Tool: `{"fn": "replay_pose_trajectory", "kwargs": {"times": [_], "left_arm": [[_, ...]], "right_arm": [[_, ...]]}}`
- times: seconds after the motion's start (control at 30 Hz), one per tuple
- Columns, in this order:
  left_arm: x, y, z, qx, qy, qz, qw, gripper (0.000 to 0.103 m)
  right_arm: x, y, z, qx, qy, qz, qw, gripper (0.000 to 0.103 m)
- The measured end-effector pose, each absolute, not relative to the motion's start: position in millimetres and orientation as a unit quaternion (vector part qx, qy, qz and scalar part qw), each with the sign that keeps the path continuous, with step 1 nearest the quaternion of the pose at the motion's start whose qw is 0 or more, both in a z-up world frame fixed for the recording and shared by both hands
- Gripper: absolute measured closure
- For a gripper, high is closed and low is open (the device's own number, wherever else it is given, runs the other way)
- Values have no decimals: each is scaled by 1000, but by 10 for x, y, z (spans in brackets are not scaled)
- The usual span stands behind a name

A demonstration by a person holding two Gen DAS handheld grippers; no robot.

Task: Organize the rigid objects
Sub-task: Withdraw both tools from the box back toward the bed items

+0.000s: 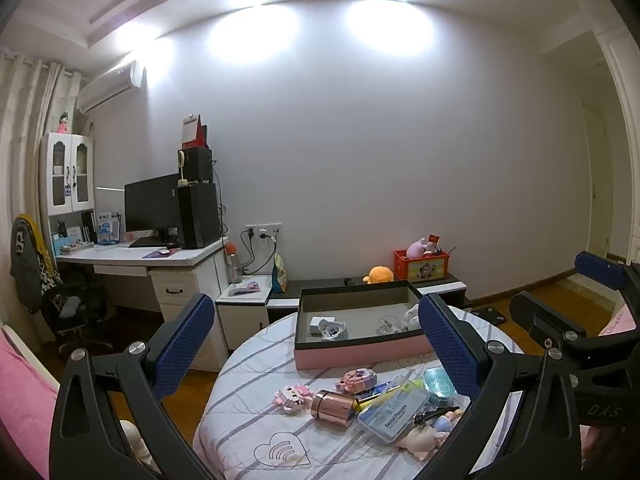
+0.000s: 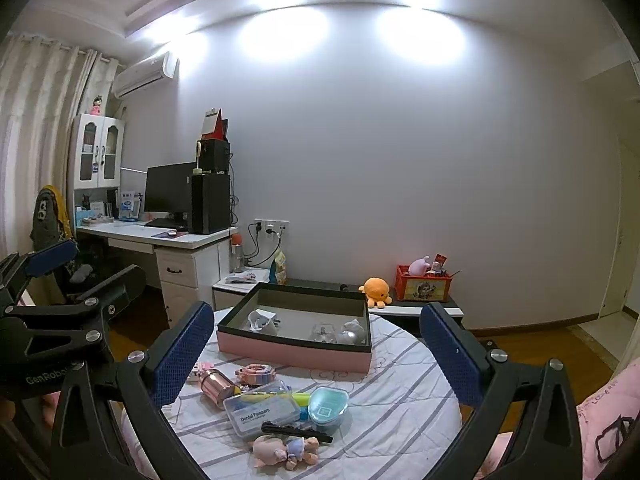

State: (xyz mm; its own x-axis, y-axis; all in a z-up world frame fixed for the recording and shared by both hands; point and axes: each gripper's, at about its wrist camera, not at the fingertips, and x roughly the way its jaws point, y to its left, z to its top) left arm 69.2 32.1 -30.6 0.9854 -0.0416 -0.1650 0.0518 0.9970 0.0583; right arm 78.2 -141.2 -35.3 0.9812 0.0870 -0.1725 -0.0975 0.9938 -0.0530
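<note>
A shallow pink cardboard box [image 2: 294,350] with dark rim sits on the round striped counter [image 2: 400,400]; nearer lie a clear plastic Dental Flossers case [image 2: 262,414], rose-gold metal cylinder [image 1: 333,402] and pink pig figurine [image 2: 286,453]. Both jaws are spread, holding nothing. Only the left view shows a heart print [image 1: 282,453].

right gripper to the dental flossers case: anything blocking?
Nothing visible. The right gripper hangs open above the table with clear air down to the flossers case. A teal case and a black clip crowd its sides.
</note>
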Motion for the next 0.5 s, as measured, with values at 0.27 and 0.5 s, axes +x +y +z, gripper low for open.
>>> {"fn": "replay_pose_trajectory", "kwargs": {"times": [0.27, 0.5], "left_arm": [[848, 355, -545, 17, 129, -56, 990, 0], [1136, 407, -1155, 7, 235, -77, 969, 0]], "right_arm": [[869, -1423, -532, -29, 113, 46, 992, 0], [1101, -1502, -1019, -21, 192, 40, 980, 0]]}}
